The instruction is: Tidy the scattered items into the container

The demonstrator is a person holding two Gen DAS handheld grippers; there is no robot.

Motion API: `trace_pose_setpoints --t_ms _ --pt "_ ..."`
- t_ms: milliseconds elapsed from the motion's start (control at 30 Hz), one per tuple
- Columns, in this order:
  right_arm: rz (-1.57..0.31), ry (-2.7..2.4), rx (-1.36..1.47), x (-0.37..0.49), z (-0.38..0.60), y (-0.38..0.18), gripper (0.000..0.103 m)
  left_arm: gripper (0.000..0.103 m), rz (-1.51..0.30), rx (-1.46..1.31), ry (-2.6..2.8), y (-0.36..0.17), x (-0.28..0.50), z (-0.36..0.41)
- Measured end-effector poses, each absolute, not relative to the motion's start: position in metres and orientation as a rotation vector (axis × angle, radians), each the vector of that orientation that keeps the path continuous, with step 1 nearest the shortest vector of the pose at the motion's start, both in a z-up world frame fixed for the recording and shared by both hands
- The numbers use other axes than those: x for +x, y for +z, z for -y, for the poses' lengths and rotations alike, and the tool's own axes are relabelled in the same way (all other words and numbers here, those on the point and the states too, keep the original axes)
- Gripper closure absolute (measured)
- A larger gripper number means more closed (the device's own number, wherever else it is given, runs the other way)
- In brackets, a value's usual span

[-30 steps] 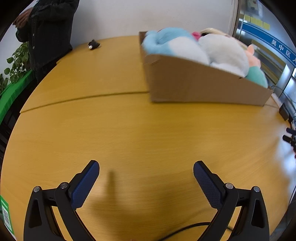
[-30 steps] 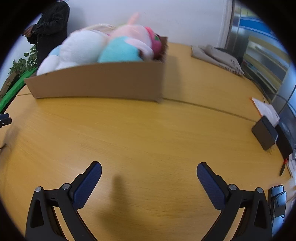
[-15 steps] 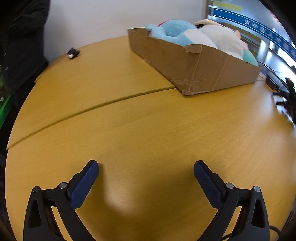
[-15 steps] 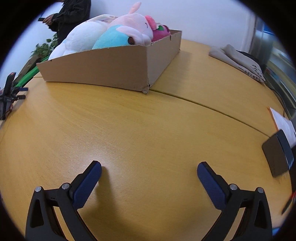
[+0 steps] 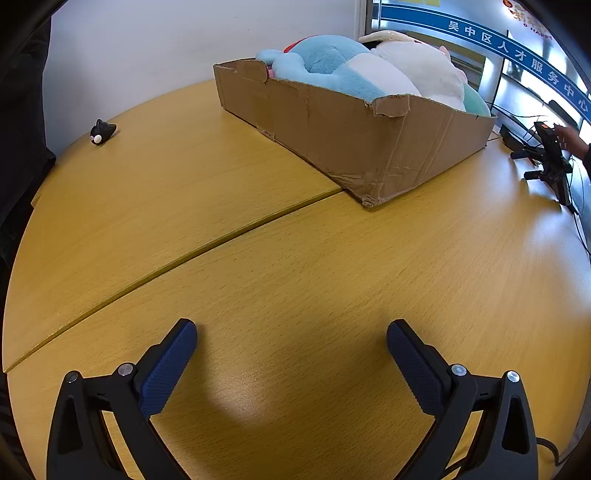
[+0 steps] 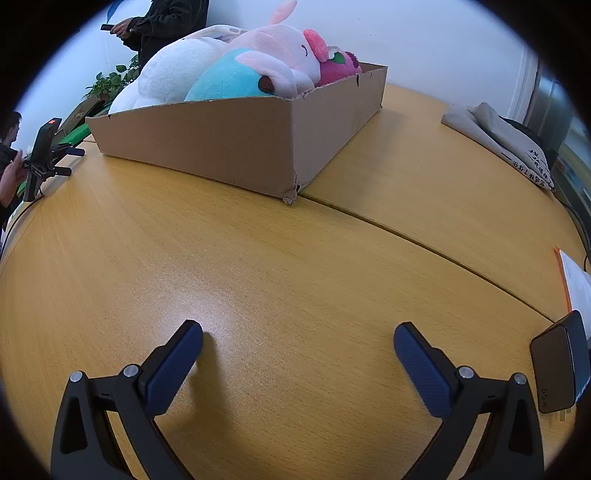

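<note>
Nearest the camera in each wrist view is a pair of black claw arms with blue ribbed pads. The left gripper [image 5: 291, 343] has its claw spread wide with nothing between the pads, low over bare wood. The right gripper [image 6: 298, 345] is likewise spread wide and empty, low over the same wooden table [image 6: 258, 266].

The landmark is a shallow cardboard box [image 5: 354, 136] standing beyond both grippers, past a seam that runs across the tabletop. Both grippers are well apart from the box, on its near side.

Inside the box, soft toys are piled above the rim: a blue and white plush [image 5: 332, 66] at its left end, a large white plush [image 6: 170, 77] in the middle, and a pink plush [image 6: 280, 48] lying over a turquoise one [image 6: 225, 79], with a magenta toy [image 6: 340, 68] at the right end.

To the left of the box, well apart from it and near the table's far edge, lies a small black toy [image 5: 102, 131] with a white spot. It appears to be the only loose toy left on the table.

To the right of the box lie a folded grey cloth bag [image 6: 498, 140], some papers and a dark charger block [image 6: 561, 365], which do not look like part of the job.

Judging from this, the tidying is nearly finished, or finished unless the small black toy still counts.

A person in dark clothing [image 6: 162, 22] stands behind the box.
</note>
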State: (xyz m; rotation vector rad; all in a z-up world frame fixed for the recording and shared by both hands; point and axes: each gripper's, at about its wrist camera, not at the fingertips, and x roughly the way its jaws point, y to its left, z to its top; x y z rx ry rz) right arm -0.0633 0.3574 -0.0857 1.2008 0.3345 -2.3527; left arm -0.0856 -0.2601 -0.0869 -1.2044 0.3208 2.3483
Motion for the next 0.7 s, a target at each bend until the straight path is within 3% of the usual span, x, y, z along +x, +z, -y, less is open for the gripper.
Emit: trace_pose_setpoints --t_ms 700 --pt "-0.337 -2.353 1.202 -0.0686 -0.3567 -0.0864 0.0 0.0 -0.317 -1.201 2.35 -0.0878 -0.0823 0.2606"
